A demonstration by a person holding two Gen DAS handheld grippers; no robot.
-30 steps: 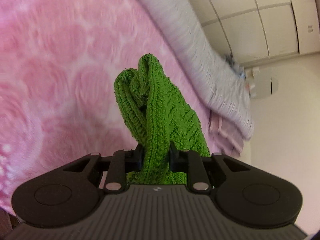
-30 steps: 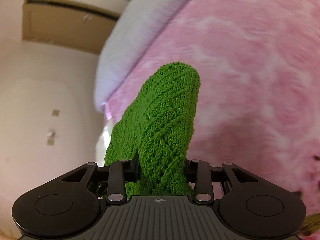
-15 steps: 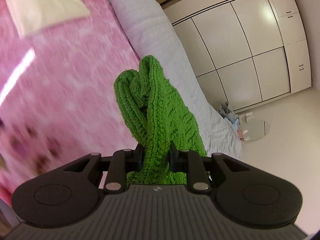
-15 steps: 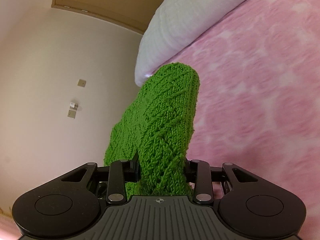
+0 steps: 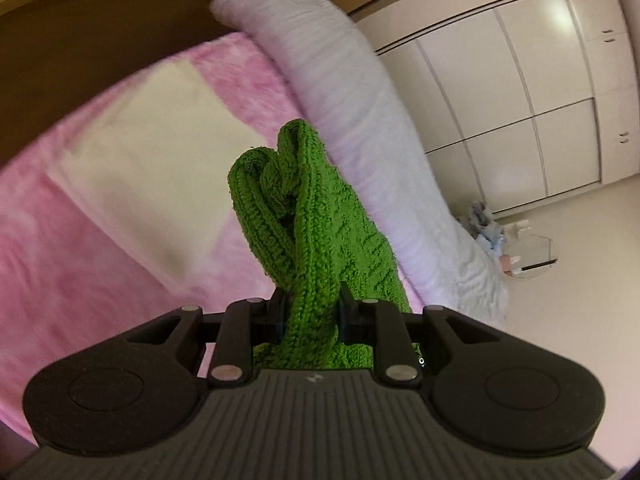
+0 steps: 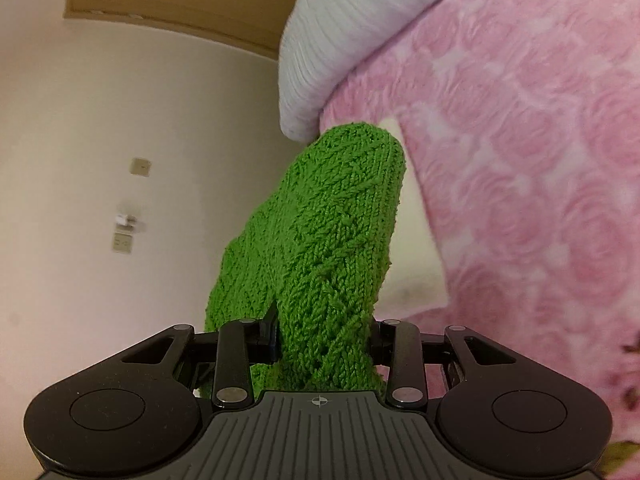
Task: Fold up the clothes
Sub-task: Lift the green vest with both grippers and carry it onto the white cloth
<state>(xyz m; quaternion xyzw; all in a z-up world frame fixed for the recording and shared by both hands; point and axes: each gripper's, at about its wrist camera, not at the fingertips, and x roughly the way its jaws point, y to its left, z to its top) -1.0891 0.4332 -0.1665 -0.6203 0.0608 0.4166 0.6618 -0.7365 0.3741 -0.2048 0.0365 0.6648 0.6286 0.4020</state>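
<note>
Gripping green knit garment (image 5: 320, 240) w/ both grippers, left (image 5: 311, 312) & right (image 6: 324, 344), keeps it spread; folded cream cloth (image 5: 152, 168) at 10 o'clock.

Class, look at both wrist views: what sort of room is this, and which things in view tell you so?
Most likely a bedroom. A bed with a pink blanket and a rolled white quilt fills both views, and tall built-in wardrobe doors line the far wall. A cream folded cloth lies on the blanket.

Green cable-knit garment (image 6: 340, 232); pink rose-patterned blanket (image 6: 532, 184); white pillow (image 5: 360, 120).
</note>
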